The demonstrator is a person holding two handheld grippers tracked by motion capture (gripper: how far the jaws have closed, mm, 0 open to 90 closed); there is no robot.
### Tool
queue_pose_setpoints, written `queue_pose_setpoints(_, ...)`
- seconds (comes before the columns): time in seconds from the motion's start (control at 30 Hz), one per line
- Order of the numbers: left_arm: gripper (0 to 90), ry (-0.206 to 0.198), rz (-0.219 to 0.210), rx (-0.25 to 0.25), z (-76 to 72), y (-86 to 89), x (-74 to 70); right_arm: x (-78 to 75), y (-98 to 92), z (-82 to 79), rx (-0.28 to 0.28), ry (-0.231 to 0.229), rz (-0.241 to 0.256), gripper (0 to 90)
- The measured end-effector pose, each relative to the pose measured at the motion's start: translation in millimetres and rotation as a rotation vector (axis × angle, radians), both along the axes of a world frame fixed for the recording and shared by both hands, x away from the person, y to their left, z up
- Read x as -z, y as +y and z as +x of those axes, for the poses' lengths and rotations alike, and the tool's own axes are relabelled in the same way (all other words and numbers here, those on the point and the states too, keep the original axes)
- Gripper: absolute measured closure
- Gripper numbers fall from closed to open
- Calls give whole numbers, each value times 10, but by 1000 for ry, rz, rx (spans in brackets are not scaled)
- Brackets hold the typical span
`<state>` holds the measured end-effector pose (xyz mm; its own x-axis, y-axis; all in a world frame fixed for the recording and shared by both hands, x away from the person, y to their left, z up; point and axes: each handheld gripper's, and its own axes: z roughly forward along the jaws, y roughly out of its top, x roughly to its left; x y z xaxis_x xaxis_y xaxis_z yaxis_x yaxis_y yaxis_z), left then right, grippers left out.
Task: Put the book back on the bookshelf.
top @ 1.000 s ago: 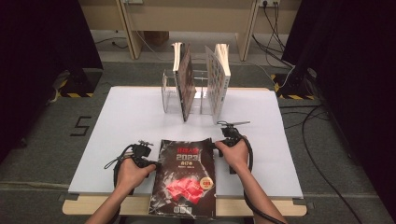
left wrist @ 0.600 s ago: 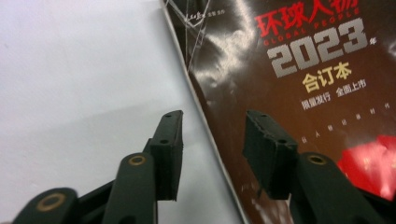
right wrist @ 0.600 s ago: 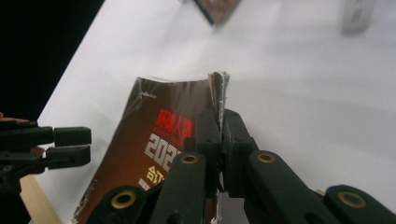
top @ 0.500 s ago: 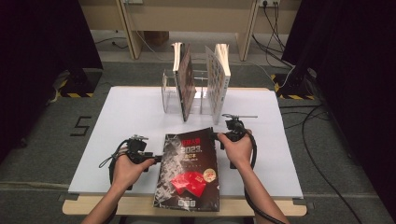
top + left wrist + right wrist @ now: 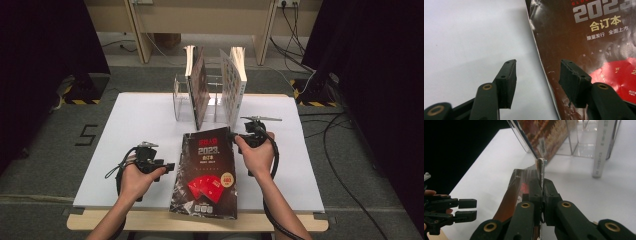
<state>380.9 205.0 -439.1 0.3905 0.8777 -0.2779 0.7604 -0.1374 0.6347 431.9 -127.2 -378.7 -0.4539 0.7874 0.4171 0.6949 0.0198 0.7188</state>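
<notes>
magazine (image 5: pixel 206 172) lifted further by right tongs (image 5: pixel 541 185), two books (image 5: pixel 198 85) in clear rack (image 5: pixel 181 96)

Behind the magazine (image 5: pixel 206 172), a clear rack (image 5: pixel 212 100) with two upright books (image 5: pixel 198 85) blocks the middle of the table's (image 5: pixel 135 120) far edge. Bare white table lies open left of the magazine and rack, and right of them. The left gripper (image 5: pixel 169 167) sits just left of the magazine; the right gripper (image 5: pixel 233 135) occupies its far right corner, close before the rack.
</notes>
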Motion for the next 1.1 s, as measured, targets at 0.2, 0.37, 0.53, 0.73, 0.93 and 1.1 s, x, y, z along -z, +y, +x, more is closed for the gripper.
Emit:
queue_pose_setpoints(0.2, 470, -19, -10, -7, 5, 13, -43, -177, 87, -53, -6, -70, 9, 875)
queue_pose_setpoints(0.37, 470, -39, -13, -8, 1, 14, -90, -276, 136, -62, -12, -110, 15, 875)
queue_pose_setpoints(0.53, 471, -55, -20, -6, -2, 3, -141, -344, 112, -82, 5, -140, 23, 875)
queue_pose_setpoints(0.73, 471, -72, -22, 0, 1, -31, -182, -468, 19, -115, 53, -175, 30, 875)
queue_pose_setpoints(0.93, 468, -103, -39, 13, -3, -92, -271, -576, -2, -129, 84, -226, 29, 874)
queue_pose_setpoints(1.1, 466, -106, -42, 25, 0, -128, -284, -626, -32, -157, 88, -232, 31, 875)
